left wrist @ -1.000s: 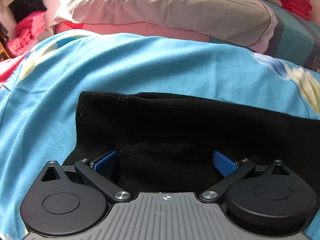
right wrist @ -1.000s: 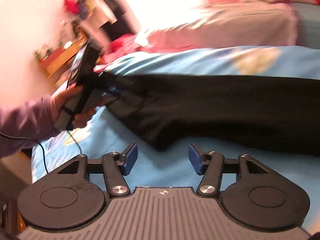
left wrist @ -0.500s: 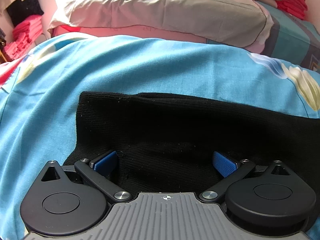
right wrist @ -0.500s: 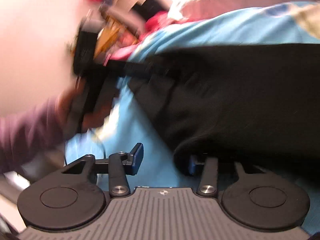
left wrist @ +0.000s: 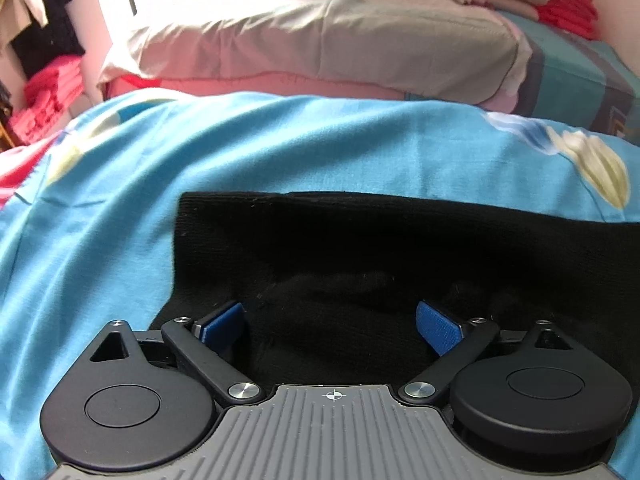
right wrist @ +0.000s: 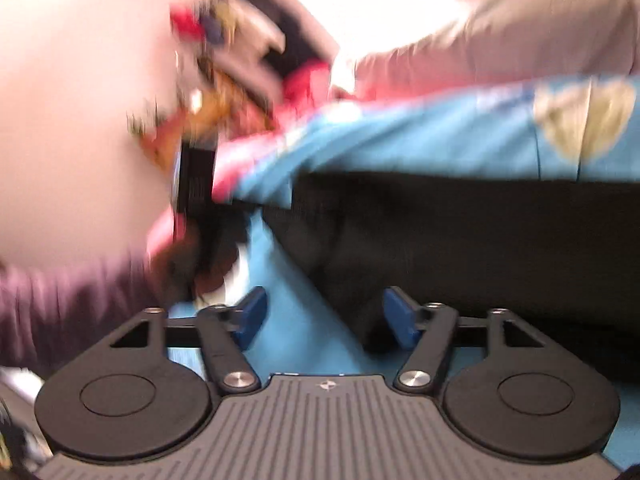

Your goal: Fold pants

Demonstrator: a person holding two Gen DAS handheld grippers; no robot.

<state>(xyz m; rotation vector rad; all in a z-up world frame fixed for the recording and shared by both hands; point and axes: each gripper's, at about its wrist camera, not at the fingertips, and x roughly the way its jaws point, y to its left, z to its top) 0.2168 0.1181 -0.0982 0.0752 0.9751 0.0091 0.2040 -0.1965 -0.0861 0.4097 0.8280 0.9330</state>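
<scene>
Left wrist: open tongs (left wrist: 331, 322) over knitted black pants (left wrist: 360, 248) (rumpled).

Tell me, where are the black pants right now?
The black pants lie on the blue bedsheet, directly ahead of the left gripper, below the beige pillow.

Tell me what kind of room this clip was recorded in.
Most likely a bedroom: black knit pants lie on a bed's blue floral sheet, a beige pillow sits behind, and folded red clothes are stacked near it.
</scene>
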